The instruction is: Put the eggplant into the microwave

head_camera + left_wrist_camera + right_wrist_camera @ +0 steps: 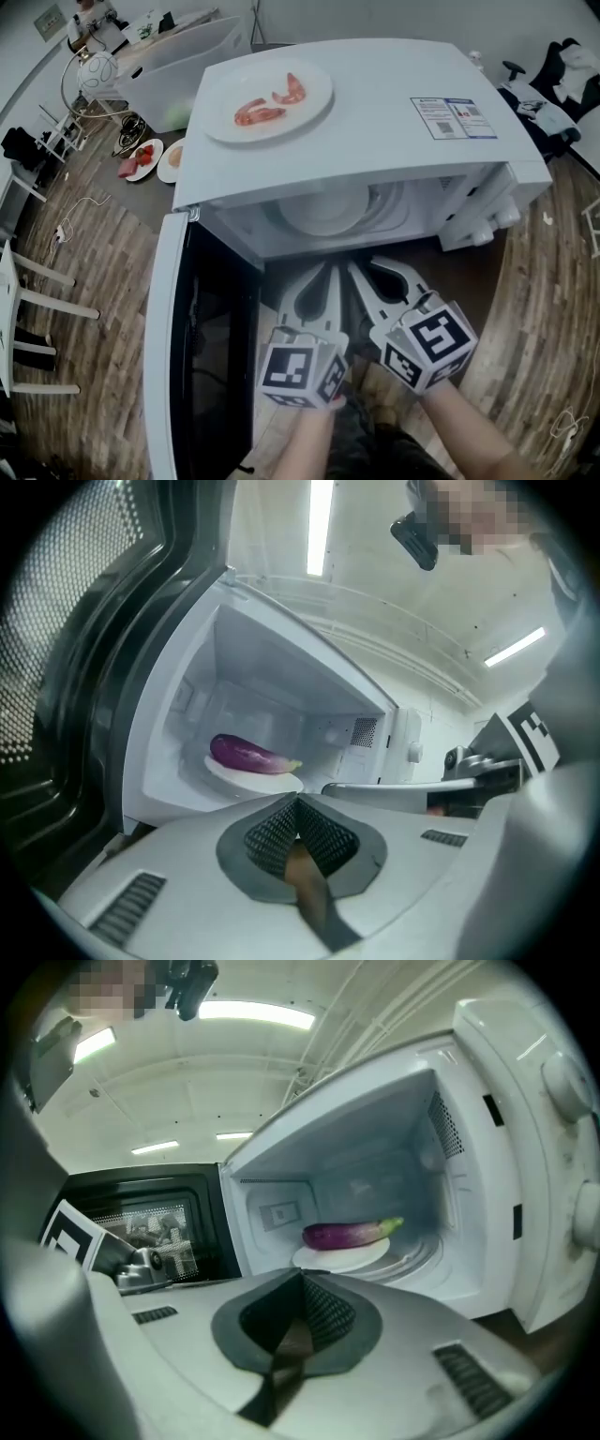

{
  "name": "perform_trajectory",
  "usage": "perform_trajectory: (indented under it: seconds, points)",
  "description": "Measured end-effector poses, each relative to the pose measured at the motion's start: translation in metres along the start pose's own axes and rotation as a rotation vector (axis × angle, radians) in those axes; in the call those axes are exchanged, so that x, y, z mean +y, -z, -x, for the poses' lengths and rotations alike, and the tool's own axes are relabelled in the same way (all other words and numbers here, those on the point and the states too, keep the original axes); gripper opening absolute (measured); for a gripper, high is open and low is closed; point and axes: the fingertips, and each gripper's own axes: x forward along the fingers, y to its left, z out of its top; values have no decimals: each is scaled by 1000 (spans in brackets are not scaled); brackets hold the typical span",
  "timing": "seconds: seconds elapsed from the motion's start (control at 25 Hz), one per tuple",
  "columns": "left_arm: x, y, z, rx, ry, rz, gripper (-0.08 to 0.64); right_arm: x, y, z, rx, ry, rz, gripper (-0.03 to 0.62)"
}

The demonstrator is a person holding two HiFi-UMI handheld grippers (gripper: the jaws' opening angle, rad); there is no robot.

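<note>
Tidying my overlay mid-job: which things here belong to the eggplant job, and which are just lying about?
Job: purple eggplant; small white plate under it; white microwave; its open dark-windowed door.
Lying about: white plate of pink shrimp on top; two food plates on floor; white plastic tub.

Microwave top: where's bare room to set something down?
Bare stretch of the microwave top between the shrimp plate and the sticker, plus the front strip. Cavity is crowded: eggplant on its white plate.
</note>
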Motion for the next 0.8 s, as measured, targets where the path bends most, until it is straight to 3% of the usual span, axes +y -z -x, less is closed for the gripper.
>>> perform_trajectory:
  seconds: [0.8]
  points:
    - [-86, -30, 78, -42, -9, -84, 3, 44, -34, 107, -29, -41, 105, 2]
